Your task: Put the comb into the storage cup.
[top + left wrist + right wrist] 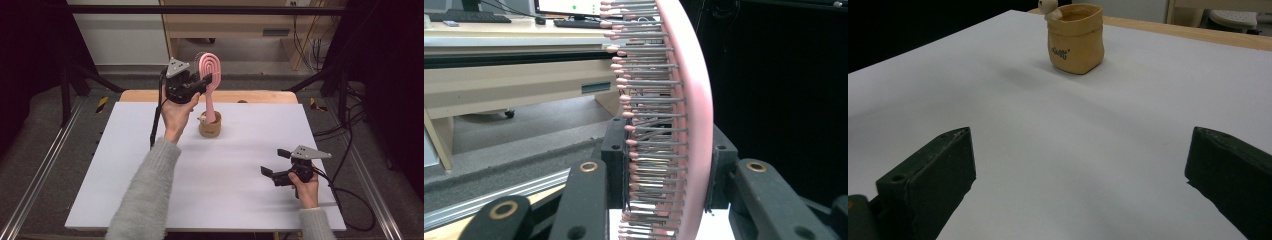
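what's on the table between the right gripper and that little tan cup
Nothing: between the right gripper and the tan cup lies only bare white table. The right gripper view shows it best, looking past its open jaws to the cup.

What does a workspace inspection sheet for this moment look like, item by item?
Surface: white board on a wooden table.
Job's things: pink hairbrush upright, handle down at the tan pot; whether it sits inside, cannot tell.
Clutter: nothing seen.
Grippers: left gripper shut on the brush head, bristles between its fingers; right gripper open, low over the board, holding nothing.
Cables: black cable trails from the left gripper; another loops off the right edge.
Surroundings: wooden cabinet, dark frame posts.
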A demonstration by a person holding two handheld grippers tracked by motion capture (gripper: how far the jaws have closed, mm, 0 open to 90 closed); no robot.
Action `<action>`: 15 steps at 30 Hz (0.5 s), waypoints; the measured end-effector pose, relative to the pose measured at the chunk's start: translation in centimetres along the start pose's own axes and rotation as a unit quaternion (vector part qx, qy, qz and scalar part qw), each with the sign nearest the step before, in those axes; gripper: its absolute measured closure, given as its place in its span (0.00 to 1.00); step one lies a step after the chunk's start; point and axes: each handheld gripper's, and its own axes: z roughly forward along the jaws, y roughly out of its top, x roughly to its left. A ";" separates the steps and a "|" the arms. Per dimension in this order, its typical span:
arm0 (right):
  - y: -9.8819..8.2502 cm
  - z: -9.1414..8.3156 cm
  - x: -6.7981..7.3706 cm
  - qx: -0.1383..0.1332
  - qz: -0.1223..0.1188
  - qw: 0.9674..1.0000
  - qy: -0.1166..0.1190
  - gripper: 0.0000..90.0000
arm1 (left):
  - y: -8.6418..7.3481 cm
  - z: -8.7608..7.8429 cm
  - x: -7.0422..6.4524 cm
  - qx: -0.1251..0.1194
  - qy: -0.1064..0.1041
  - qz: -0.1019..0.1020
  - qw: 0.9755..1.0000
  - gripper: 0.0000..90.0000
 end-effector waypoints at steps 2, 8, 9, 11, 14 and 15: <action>0.0 0.0 -0.1 0.001 -0.001 1.000 -0.001 0.01 | 0.0 0.3 0.0 0.001 0.002 0.002 1.000 0.70; 0.0 0.0 -0.1 0.001 0.001 1.000 0.000 0.01 | 0.0 1.2 0.2 0.002 0.004 0.000 1.000 0.70; 0.0 0.0 -0.1 0.001 0.001 1.000 0.000 0.01 | -0.1 1.4 0.2 0.003 0.005 0.001 1.000 0.70; 0.0 0.0 -0.1 0.001 0.002 1.000 0.001 0.01 | -0.1 1.7 0.2 0.004 0.007 0.002 1.000 0.70; 0.0 0.0 -0.1 0.001 0.002 1.000 0.001 0.01 | -0.3 2.3 0.3 0.006 0.009 0.003 1.000 0.70; 0.0 0.0 -0.1 0.001 0.002 1.000 0.001 0.01 | -0.4 2.4 0.4 0.007 0.009 0.002 1.000 0.70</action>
